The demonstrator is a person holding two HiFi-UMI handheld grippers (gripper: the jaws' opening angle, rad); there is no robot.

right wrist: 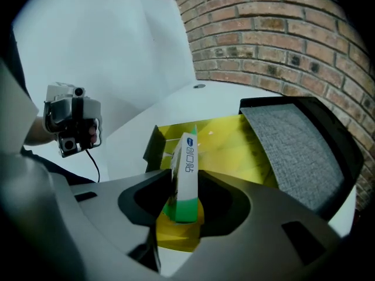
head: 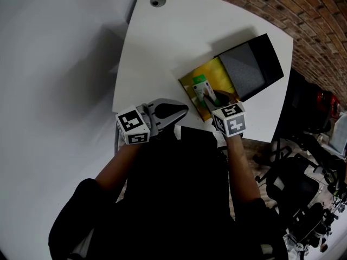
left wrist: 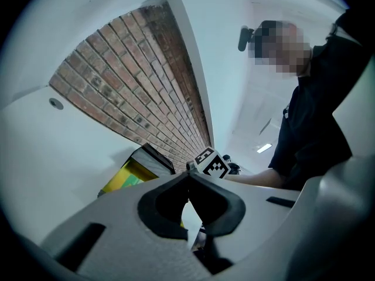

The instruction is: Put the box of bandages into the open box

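Note:
The bandage box [head: 201, 88], white with a green end, stands tilted inside the open box's yellow tray [head: 223, 72]. The tray's black lid with its grey foam lining [head: 250, 65] lies folded back to the right. My right gripper [head: 212, 99] is at the tray's near edge. In the right gripper view the bandage box [right wrist: 187, 157] sits between the jaws of the right gripper [right wrist: 186, 187], which stand wide and do not press on it. The yellow tray [right wrist: 234, 148] lies right behind. My left gripper [head: 181, 111] rests low at the table's near edge, and its tips [left wrist: 188, 177] meet with nothing between them.
The white table [head: 162, 47] has a round cable hole [head: 157, 1] at its far corner. Brick flooring or wall [head: 303, 15] runs along the right. Office chairs [head: 293, 188] stand off the table's right side. The left gripper view shows the yellow tray [left wrist: 126, 177] and the right gripper's marker cube [left wrist: 211, 163].

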